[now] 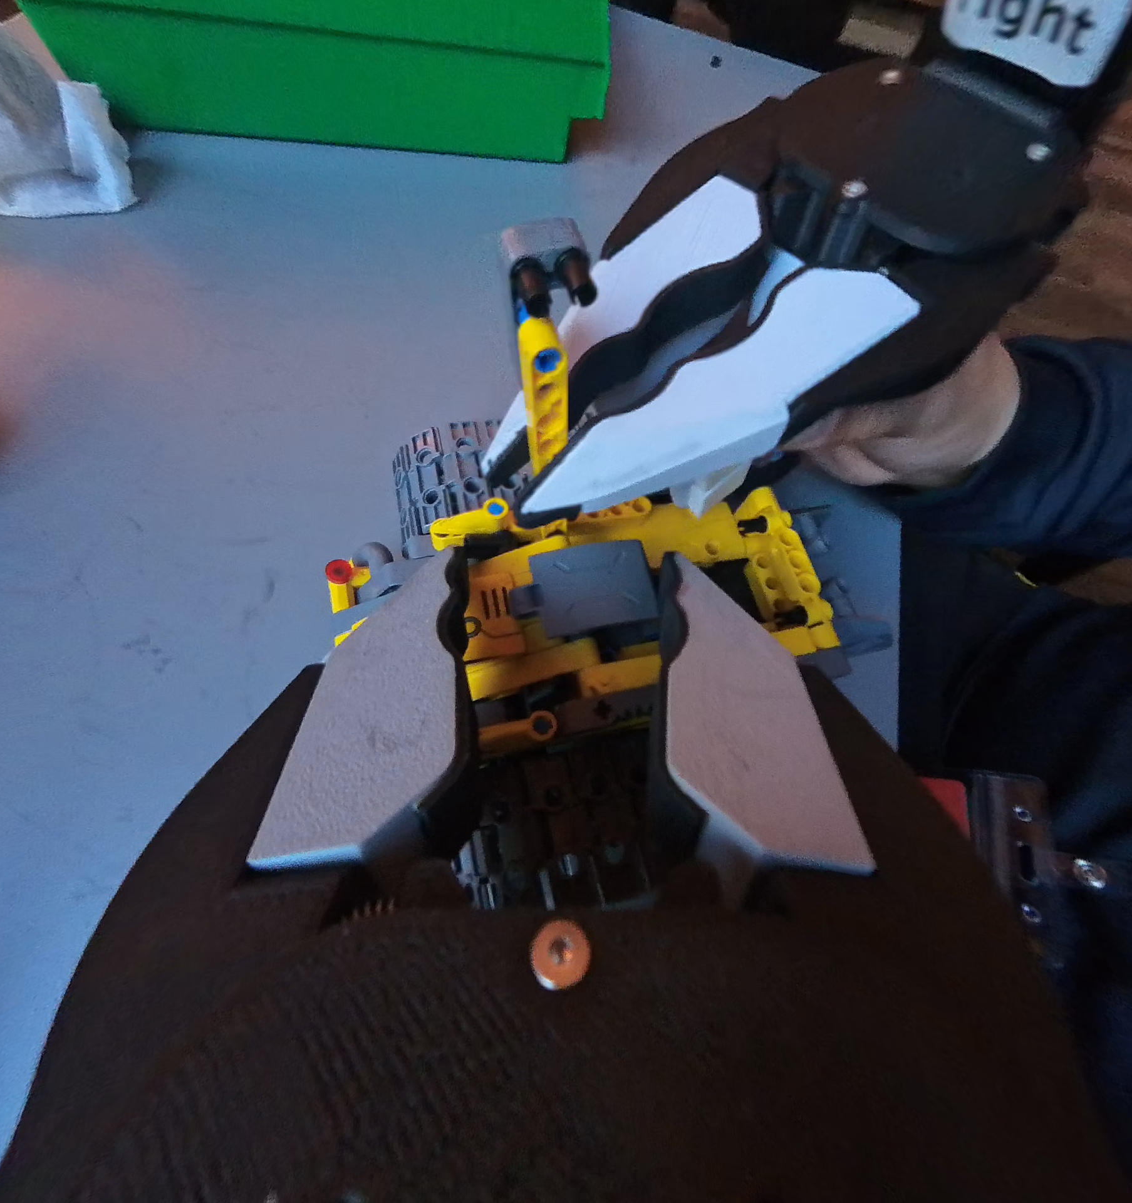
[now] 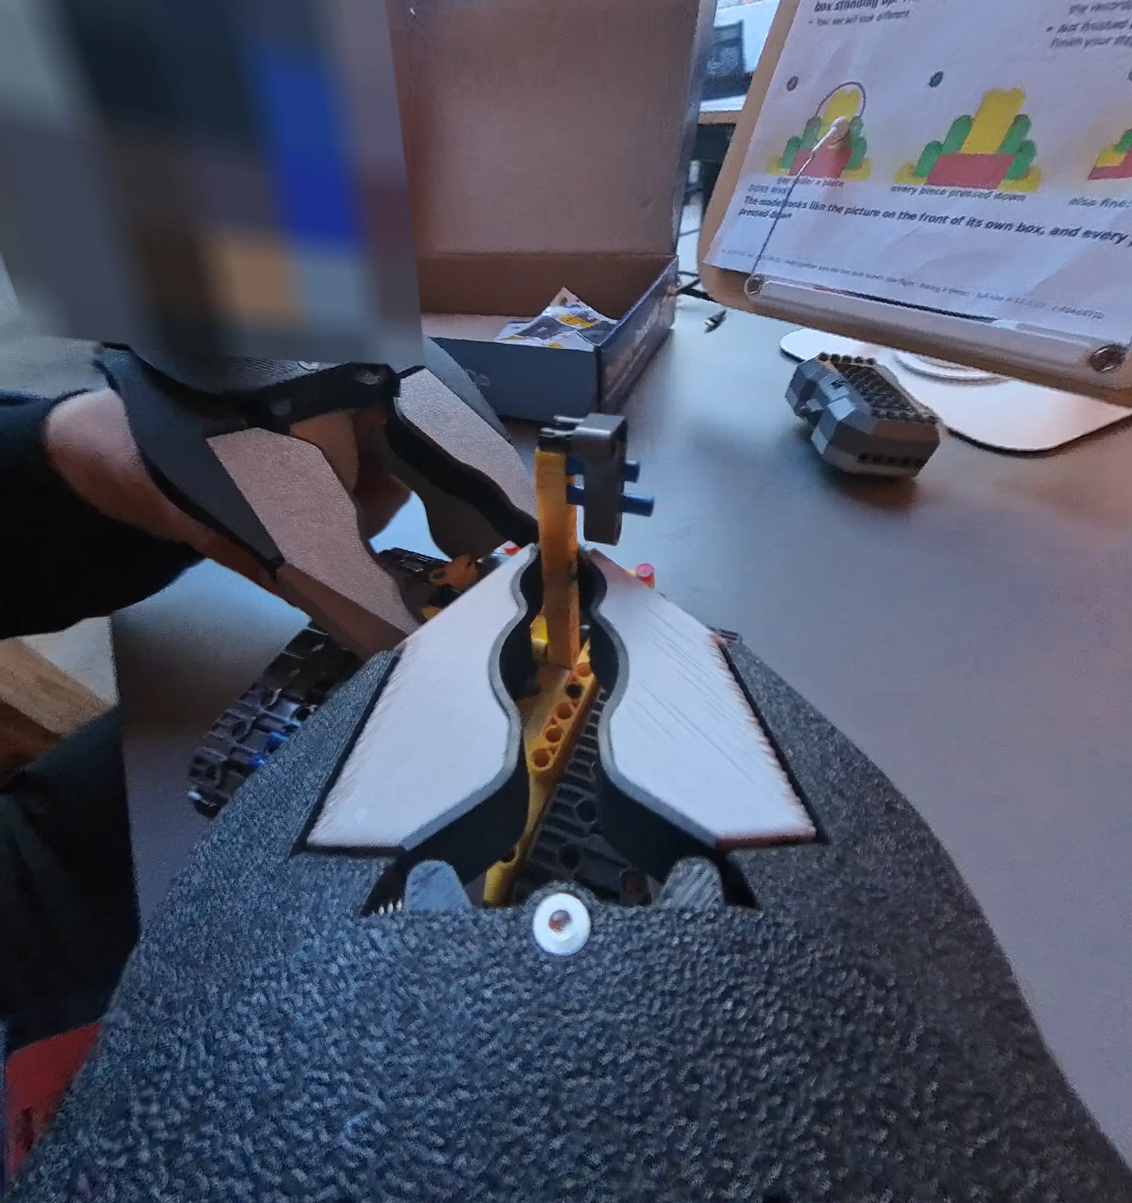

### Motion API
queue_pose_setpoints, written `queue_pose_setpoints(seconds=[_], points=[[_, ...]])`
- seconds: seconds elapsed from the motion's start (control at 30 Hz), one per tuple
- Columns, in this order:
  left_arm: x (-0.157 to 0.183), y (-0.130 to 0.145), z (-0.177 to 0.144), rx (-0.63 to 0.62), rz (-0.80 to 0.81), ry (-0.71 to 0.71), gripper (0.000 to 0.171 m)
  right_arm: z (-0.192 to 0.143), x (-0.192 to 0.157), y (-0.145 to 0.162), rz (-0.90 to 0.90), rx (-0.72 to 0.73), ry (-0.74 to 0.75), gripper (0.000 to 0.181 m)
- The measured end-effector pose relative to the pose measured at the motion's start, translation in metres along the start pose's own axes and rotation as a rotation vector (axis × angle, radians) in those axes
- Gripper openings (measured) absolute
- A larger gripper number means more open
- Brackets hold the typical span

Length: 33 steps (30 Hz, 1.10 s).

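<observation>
On the grey table (image 1: pixel 192 423) sits a yellow toy building-brick vehicle (image 1: pixel 615 586) with grey tracks, both grippers on it.

Left gripper (image 1: pixel 560 586): fingers apart, straddling the vehicle body, a dark grey roof panel (image 1: pixel 592 586) between the tips. Inner edges sit close to the sides of the body; can't tell if they actually touch.

Right gripper (image 2: pixel 558 586): fingers closed on the upright yellow beam (image 2: pixel 556 553) rising from the vehicle. Beam top carries a grey connector block (image 2: pixel 602 482) with blue pins. In the left wrist view the same gripper (image 1: pixel 537 482) comes in from upper right, tips pinching the beam (image 1: pixel 543 390) low down, a hand (image 1: pixel 908 423) behind it. It carries a white label with lettering.

Around it:
- green box (image 1: pixel 355 78) at the far edge, crumpled white cloth (image 1: pixel 36 143) beside it
- open cardboard box (image 2: pixel 537 163) behind, with a dark tray (image 2: pixel 550 371) of plastic bags in front of it
- separate grey brick part (image 2: pixel 862 416) lying on the table, well right of the vehicle
- propped-up printed sheet (image 2: pixel 953 163) on a board, coloured brick diagrams plus text
- small red-capped yellow peg (image 1: pixel 338 576) at the vehicle's left side
</observation>
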<state>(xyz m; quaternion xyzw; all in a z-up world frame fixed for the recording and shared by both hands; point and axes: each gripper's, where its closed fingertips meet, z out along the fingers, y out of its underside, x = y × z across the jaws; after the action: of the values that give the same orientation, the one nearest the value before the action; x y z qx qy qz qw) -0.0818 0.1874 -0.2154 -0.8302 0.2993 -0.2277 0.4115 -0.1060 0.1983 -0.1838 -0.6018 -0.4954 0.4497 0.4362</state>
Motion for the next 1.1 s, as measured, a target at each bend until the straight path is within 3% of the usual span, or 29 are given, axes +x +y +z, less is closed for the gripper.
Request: queue_pose_setpoints(seconds=[0.1, 0.3, 0.4, 0.5, 0.77, 0.97, 1.1], points=[[0.003, 0.0, -0.003, -0.055, 0.042, 0.089, 0.059, -0.002, -0.001, 0.0, 0.065, 0.004, -0.07, 0.008], [0.001, 0.005, -0.007, -0.257, 0.327, 0.209, 0.062, 0.0, -0.001, 0.0, 0.096, -0.016, -0.123, 0.009], [0.0, 0.001, -0.006, -0.26, 0.426, 0.226, 0.058, -0.001, 0.002, -0.003, 0.131, 0.011, -0.135, 0.01], [0.011, 0.0, -0.008, -0.216, 0.509, 0.276, 0.042, -0.004, 0.0, -0.006, 0.186, 0.033, -0.206, 0.011], [0.008, 0.003, 0.0, -0.23, 0.39, 0.328, 0.048, 0.001, 0.002, -0.004, 0.139, -0.005, -0.187, 0.011], [0.008, 0.003, 0.002, -0.222, 0.319, 0.27, 0.049, 0.004, 0.007, -0.003, -0.06, -0.047, -0.008, 0.009], [0.007, 0.004, 0.002, -0.208, 0.264, 0.218, 0.046, 0.004, 0.009, -0.001, -0.105, -0.037, 0.064, 0.017]])
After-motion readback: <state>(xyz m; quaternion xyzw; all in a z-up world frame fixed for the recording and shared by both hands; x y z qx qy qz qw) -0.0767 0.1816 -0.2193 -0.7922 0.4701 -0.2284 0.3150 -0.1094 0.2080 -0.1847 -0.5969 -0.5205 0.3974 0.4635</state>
